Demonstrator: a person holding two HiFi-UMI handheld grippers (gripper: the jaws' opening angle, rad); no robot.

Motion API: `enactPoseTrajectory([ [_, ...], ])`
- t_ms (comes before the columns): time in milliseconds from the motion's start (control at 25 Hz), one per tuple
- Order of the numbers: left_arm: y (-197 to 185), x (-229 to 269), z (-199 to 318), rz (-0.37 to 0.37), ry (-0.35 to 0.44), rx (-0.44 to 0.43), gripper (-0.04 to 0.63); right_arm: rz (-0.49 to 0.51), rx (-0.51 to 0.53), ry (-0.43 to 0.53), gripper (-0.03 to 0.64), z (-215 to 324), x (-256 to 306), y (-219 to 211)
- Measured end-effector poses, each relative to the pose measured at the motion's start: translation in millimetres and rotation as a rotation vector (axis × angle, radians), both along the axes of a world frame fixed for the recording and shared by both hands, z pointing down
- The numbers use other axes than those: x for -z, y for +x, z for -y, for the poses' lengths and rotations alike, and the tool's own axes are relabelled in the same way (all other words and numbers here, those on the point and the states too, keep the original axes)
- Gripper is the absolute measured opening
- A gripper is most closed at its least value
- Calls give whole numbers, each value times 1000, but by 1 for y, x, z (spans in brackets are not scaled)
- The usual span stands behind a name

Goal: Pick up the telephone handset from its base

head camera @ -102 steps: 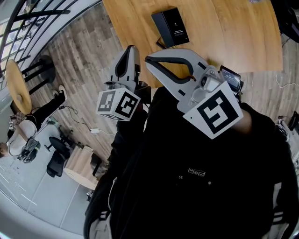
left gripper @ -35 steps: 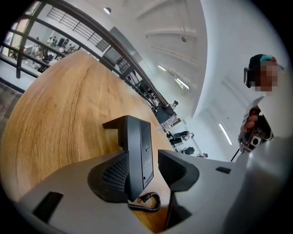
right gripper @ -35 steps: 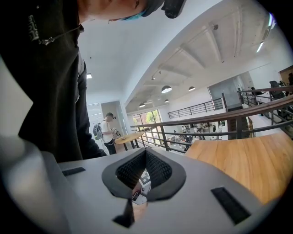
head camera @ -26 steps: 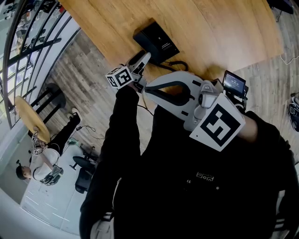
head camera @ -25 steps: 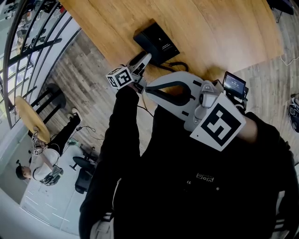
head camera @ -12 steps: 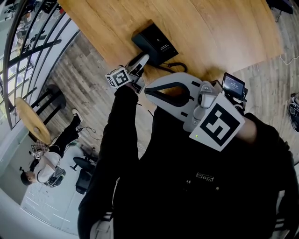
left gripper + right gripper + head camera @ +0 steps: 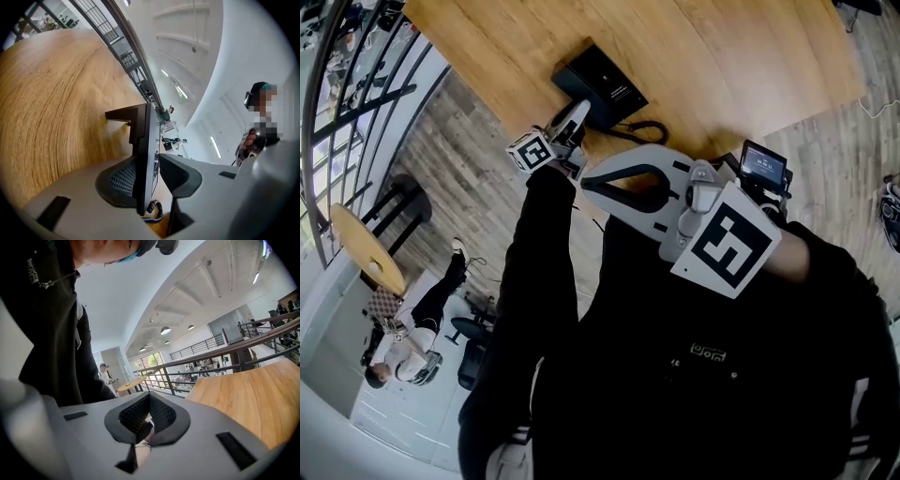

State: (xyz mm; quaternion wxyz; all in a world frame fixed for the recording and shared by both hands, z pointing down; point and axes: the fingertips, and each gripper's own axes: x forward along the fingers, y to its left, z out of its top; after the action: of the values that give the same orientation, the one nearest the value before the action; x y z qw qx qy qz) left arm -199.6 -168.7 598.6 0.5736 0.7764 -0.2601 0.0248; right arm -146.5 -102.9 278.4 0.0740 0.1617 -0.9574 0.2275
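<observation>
My L arm is stretched fwd, black sleeve running up to the L gripper, w/ its marker cube sitting just behind the jaws. The gripper reaches the near edge of the wooden table, nose tipped a bit down and rolled over, so in the left gripper view the tabletop stands up along the left side.

The telephone lies on the table near that edge, black, w/ its coiled cord looping off to the right. From the L gripper's own view the phone is seen edge-on, deep btw the jaws. The mesh pad lies against its dark side and the other pad sits just beside its face. The jaws have just been closing round it, but I see no firm squeeze, so not clamped. I can't separate handset from base in that view.

The R gripper is held close to my chest, pointing across my body toward the L one, w/ its big marker cube facing up and a small screen beside it. Its tips meet w/ nothing btw them, so it's clenched and empty. It's apart from the phone.
</observation>
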Motion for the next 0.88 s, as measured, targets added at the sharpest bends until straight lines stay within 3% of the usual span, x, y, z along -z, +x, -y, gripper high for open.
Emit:
enactPoseTrajectory([
  [200,-1,-3,-2,19,3,-22,141,-3,-14,4,18,-3,-1,4],
  [520,-6,-3,3,18,-20,22,112,-3,-33,1,18,-6,-2,7],
  [680,-3,-3,4,20,-8,7,98,-7,-39,5,18,-10,-2,9],
  [880,-7,-3,7,78,49,6,95,6,-51,3,18,-12,3,10],
])
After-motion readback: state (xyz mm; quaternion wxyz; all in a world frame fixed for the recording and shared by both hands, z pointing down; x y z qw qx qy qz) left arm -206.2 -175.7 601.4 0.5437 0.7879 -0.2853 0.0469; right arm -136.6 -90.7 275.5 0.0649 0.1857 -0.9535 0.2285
